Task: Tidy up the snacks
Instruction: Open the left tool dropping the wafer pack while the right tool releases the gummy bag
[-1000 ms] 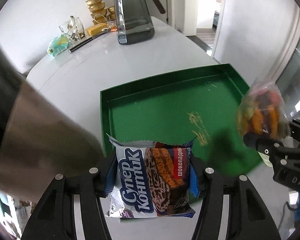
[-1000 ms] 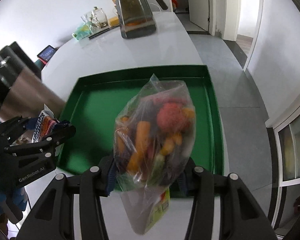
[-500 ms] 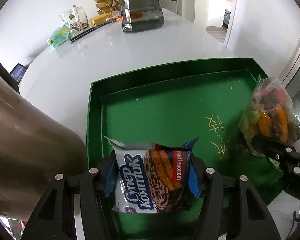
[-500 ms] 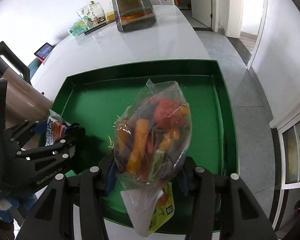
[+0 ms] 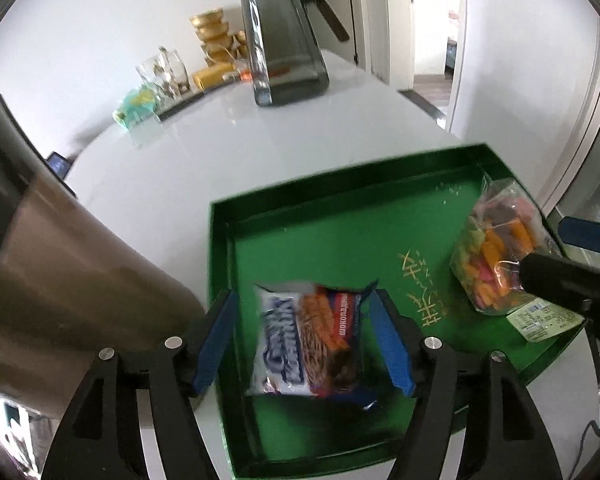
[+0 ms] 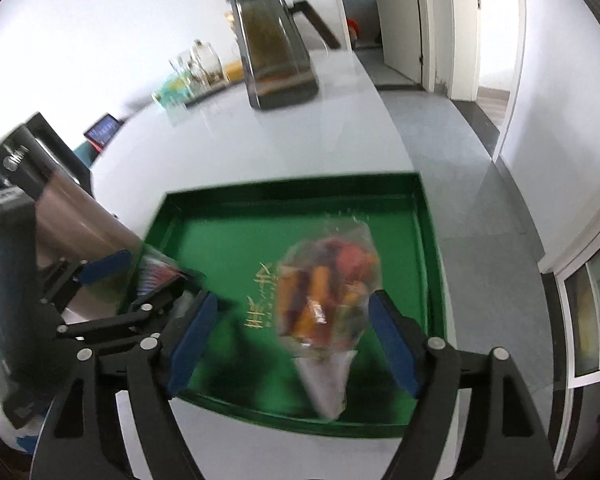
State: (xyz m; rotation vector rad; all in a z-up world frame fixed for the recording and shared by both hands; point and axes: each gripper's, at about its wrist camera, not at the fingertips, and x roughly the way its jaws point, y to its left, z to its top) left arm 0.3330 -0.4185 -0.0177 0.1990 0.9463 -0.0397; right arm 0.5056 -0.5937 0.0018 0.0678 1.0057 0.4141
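Both jaws opening, freeing the wafer pack [image 5: 312, 344] reading "шоколадн…" and candy bag [image 6: 328, 292] onto green tray [image 5: 340, 224].

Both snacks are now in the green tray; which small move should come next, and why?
Probably lift both tools straight up and away. The left tool and right tool are opening, pads clear of the wafer pack and candy bag, which lie in the green tray.
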